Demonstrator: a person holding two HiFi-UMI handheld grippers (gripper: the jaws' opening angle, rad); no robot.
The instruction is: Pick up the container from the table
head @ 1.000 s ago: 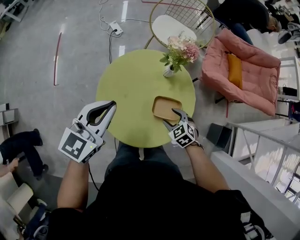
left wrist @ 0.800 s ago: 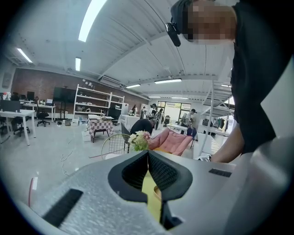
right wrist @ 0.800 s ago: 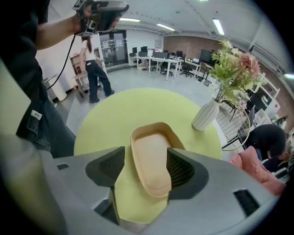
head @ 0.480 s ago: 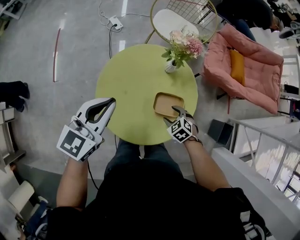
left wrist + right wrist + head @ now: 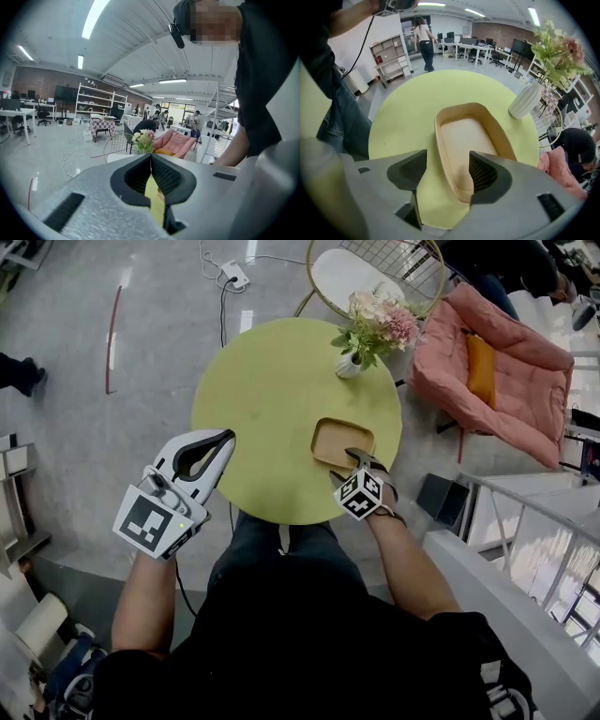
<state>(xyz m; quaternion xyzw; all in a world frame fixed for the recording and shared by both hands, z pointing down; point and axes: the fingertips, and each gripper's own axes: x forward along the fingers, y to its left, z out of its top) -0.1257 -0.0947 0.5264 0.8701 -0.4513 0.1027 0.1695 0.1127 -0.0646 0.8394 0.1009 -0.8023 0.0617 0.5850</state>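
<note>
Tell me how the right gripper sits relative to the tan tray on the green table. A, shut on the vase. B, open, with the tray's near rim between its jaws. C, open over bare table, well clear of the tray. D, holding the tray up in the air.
B: the right gripper view shows the right gripper open, one jaw over the inside of the tan tray, the other over the green table, with neither pressing the rim.

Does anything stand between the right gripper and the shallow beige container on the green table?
Nothing visible. The right gripper has open jaws astride the near rim of the shallow beige container; the white vase stands beyond.
</note>
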